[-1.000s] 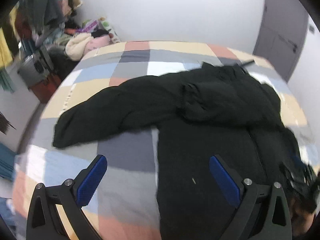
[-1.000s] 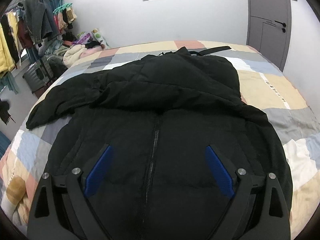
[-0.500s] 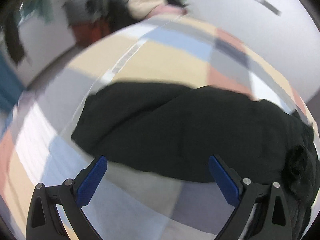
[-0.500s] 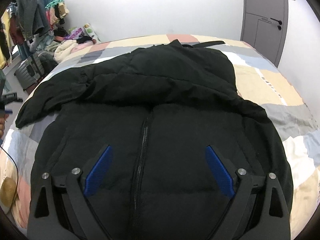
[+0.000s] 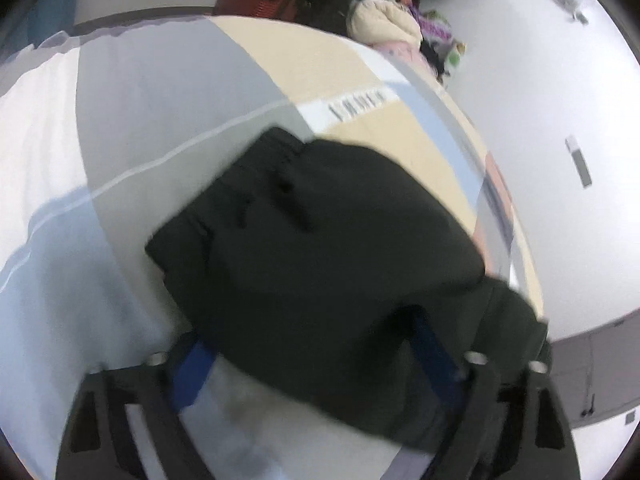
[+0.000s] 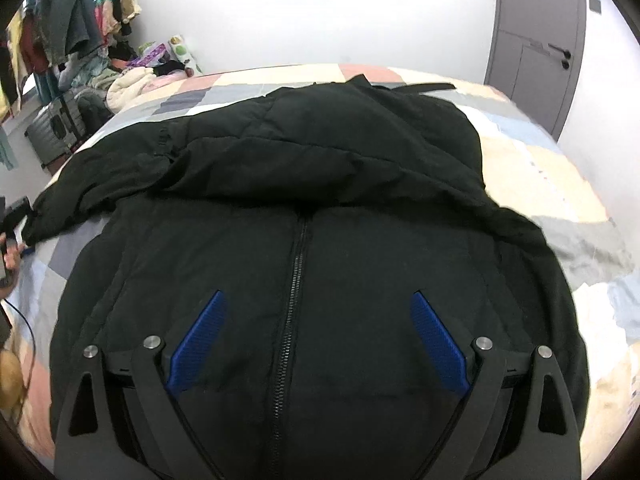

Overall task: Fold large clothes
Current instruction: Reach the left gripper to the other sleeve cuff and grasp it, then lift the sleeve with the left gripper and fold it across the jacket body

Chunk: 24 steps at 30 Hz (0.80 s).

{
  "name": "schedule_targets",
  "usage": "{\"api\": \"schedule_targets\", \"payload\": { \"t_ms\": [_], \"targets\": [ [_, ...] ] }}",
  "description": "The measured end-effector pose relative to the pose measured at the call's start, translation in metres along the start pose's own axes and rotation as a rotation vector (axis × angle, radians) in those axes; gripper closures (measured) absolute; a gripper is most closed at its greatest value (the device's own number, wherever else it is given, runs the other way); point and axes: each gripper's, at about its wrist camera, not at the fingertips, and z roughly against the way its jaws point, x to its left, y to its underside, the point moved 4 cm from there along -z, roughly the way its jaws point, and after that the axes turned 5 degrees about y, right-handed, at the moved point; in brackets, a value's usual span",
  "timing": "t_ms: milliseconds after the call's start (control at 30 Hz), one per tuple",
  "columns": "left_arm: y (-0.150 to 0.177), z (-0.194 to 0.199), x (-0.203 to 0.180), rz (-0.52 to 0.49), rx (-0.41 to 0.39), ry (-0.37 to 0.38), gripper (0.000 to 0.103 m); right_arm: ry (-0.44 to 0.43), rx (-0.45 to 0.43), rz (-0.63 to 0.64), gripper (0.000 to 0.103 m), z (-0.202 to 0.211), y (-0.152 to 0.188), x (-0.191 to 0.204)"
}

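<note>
A large black padded jacket (image 6: 312, 208) lies zipped and face up on a patchwork bed (image 6: 532, 168). Its left sleeve stretches out to the left edge. My right gripper (image 6: 316, 324) is open, hovering over the jacket's lower front by the zipper (image 6: 294, 280). In the left wrist view the sleeve end (image 5: 320, 240) fills the middle, blurred. My left gripper (image 5: 312, 348) is open, its blue pads on either side of the sleeve, which lies between the fingers. The left gripper also shows at the far left of the right wrist view (image 6: 14, 216), at the cuff.
A clothes rack (image 6: 60, 36) with hanging garments, a grey suitcase (image 6: 56, 128) and a pile of clothes (image 6: 132, 80) stand left of the bed. A grey door (image 6: 536, 40) is at the back right. The bed's left edge drops off near the cuff.
My left gripper swung left and down from the jacket's body to the sleeve end, which now lies between its fingers. My right gripper moved slightly over the jacket front.
</note>
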Motion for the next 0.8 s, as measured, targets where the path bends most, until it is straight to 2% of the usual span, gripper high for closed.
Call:
{"api": "schedule_targets", "payload": {
  "t_ms": [33,100,133,167,200,300,400,567,633,800],
  "targets": [
    [-0.005,-0.001,0.0,0.011,-0.009,0.011,0.032,0.002,-0.007,0.008,0.01,0.001,0.0,0.0],
    [-0.015,-0.003,-0.001,0.017,-0.019,0.033,0.059,0.006,-0.02,0.023,0.01,0.004,-0.002,0.0],
    [-0.017,-0.001,-0.005,0.009,-0.027,0.041,0.067,0.011,-0.029,0.033,0.01,0.006,-0.003,-0.002],
    [-0.017,0.003,-0.009,-0.001,-0.042,0.038,0.08,0.016,-0.033,0.038,0.01,0.007,-0.004,-0.003],
    [-0.016,0.01,-0.016,-0.017,-0.065,0.037,0.089,0.023,-0.035,0.045,0.01,0.009,-0.004,-0.005],
    [-0.016,0.027,-0.041,-0.094,-0.106,-0.019,0.096,0.036,-0.044,0.045,0.01,0.016,-0.001,-0.013],
    [-0.016,0.052,-0.062,-0.131,-0.139,-0.044,0.098,0.036,-0.065,0.028,0.01,0.024,0.0,-0.024],
    [-0.007,0.106,-0.112,-0.216,-0.208,-0.086,0.098,-0.022,-0.078,0.008,0.009,0.035,0.001,-0.037],
    [-0.001,0.125,-0.135,-0.263,-0.234,-0.088,0.098,-0.019,-0.087,0.013,0.0,0.04,0.003,-0.043],
    [0.026,0.175,-0.206,-0.376,-0.293,-0.078,0.098,-0.064,-0.141,-0.02,0.0,0.061,0.004,-0.061]
  ]
}}
